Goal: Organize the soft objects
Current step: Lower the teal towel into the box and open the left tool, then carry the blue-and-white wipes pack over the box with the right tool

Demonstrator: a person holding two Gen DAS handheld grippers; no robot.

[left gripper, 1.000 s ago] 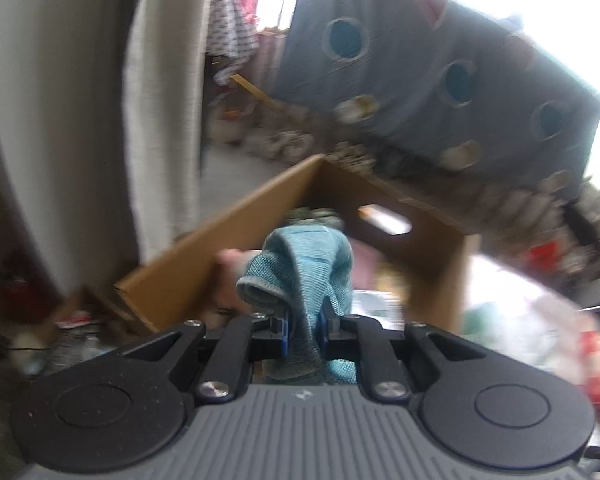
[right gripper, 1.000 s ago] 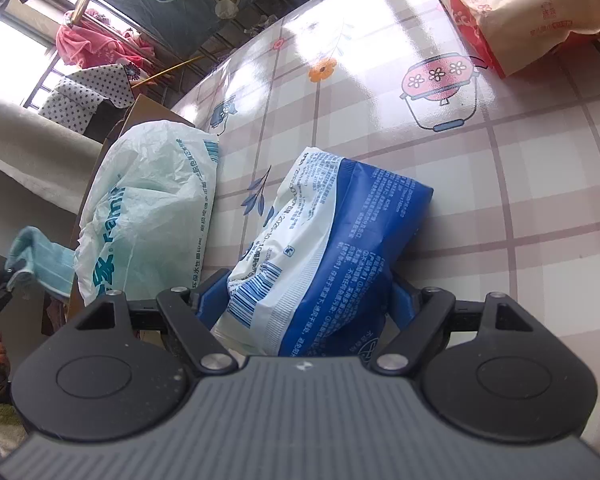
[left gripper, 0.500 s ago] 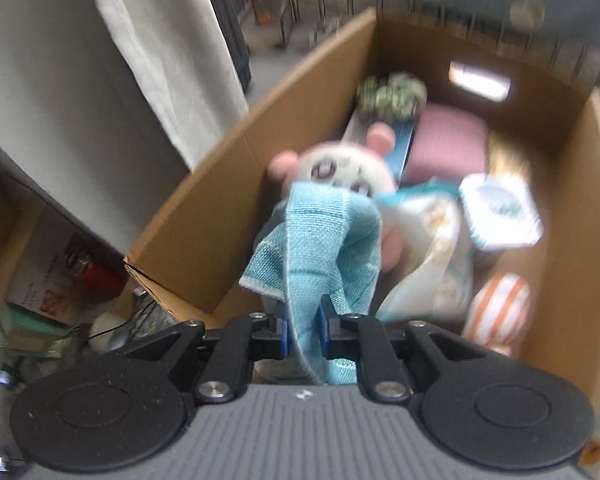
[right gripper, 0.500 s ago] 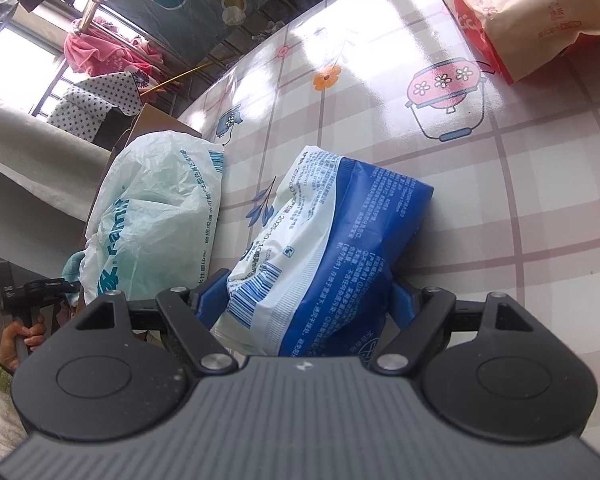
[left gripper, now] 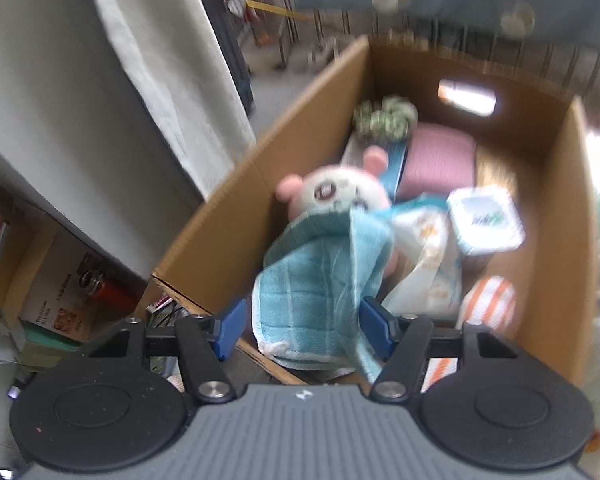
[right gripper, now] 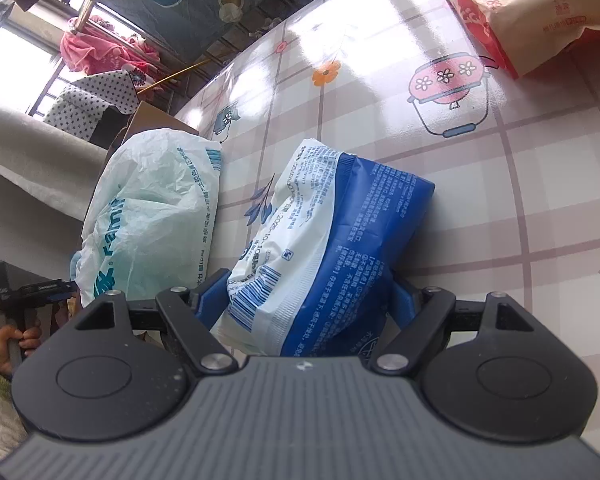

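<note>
Left gripper [left gripper: 302,326] jaws are opening around the towel [left gripper: 320,280] above the box [left gripper: 228,216]; right gripper [right gripper: 308,296] straddles the pack [right gripper: 324,248], contact unclear.

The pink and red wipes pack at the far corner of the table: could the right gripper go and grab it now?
Probably not yet: the right gripper has the blue and white pack between its fingers, though bare tablecloth leads to the wipes pack.

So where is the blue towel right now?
In the left wrist view, the blue towel hangs between the opening jaws of the left hand-held gripper, over the cardboard box, draped against the plush toy.
</note>
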